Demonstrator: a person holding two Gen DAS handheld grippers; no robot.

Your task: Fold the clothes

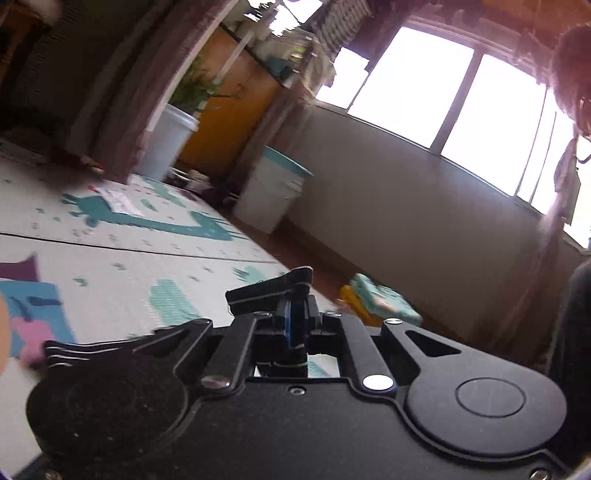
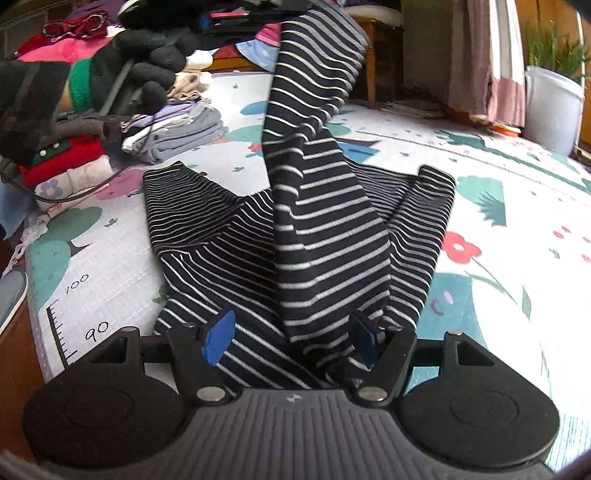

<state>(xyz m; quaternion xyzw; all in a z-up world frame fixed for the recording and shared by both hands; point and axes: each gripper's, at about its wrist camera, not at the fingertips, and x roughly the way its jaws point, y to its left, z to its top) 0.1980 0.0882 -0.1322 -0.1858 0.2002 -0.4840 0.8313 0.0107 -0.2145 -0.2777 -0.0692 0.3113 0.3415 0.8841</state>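
Left wrist view
Left gripper [image 1: 291, 295]: tilted up toward the room; its fingers meet with no gap between them. No cloth shows between them in this view.
Play mat [image 1: 122, 254]: white with teal shapes, spread over the floor below and to the left of the gripper.
Buckets: a white bucket with a plant [image 1: 168, 142] and a white bucket with a teal rim [image 1: 271, 194] stand past the mat's far edge.
Window [image 1: 436, 96]: bright, along the far wall.
Folded bundle [image 1: 380, 301]: yellow and teal, blurred, on the floor just off the mat's edge.

Right wrist view
Right gripper [image 2: 291, 338]: jaws apart, blue pads on either side of the cloth, which passes between them unclamped.
Striped garment [image 2: 295, 229]: black with thin white stripes, mostly lying near the mat's near edge; one long part rises to the top of the view, where it hangs from the left gripper [image 2: 255, 14], whose jaws clamp it.
Gloved hand [image 2: 136, 62]: black glove with green cuff, upper left, on the left gripper's handle.
Folded clothes stack [image 2: 173, 125]: grey and lilac pieces by the mat's far left edge.
Red garment pile [image 2: 70, 162]: at the mat's left edge.
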